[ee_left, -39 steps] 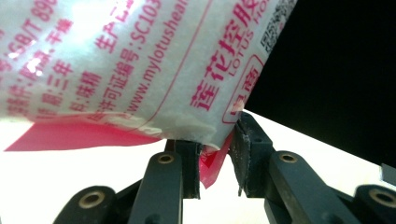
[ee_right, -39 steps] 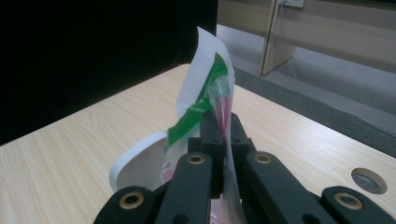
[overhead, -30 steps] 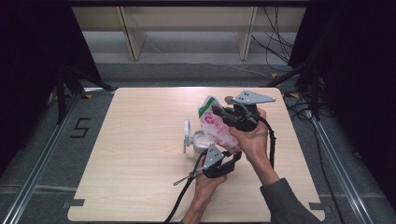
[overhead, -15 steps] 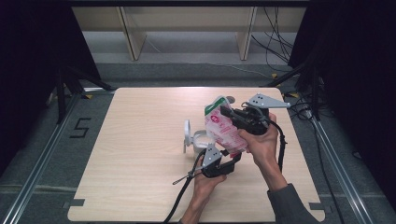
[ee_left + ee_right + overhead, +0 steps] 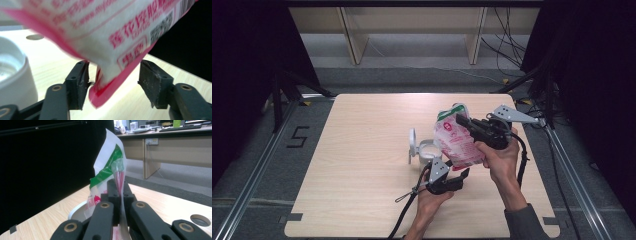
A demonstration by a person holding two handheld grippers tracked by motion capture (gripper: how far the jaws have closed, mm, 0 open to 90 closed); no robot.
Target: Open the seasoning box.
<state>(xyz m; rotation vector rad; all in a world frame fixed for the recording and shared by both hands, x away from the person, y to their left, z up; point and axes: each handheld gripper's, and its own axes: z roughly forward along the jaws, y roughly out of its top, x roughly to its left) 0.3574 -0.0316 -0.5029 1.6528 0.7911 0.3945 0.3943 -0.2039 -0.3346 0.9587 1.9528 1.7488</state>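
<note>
Office-like lab, wooden table (image 5: 362, 165) on metal rails, desk (image 5: 175, 142) with keyboard (image 5: 183, 128) beyond the right gripper (image 5: 119, 187), black curtains (image 5: 242, 75).

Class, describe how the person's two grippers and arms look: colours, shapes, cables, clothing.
Both grippers are black with two flat-padded jaws on hinged links with brass-coloured pivots. The right gripper carries a grey three-cornered plate on top; the left gripper has a smaller grey plate. A black cable trails from each. The right forearm wears a grey sleeve; the left forearm is bare.
</note>
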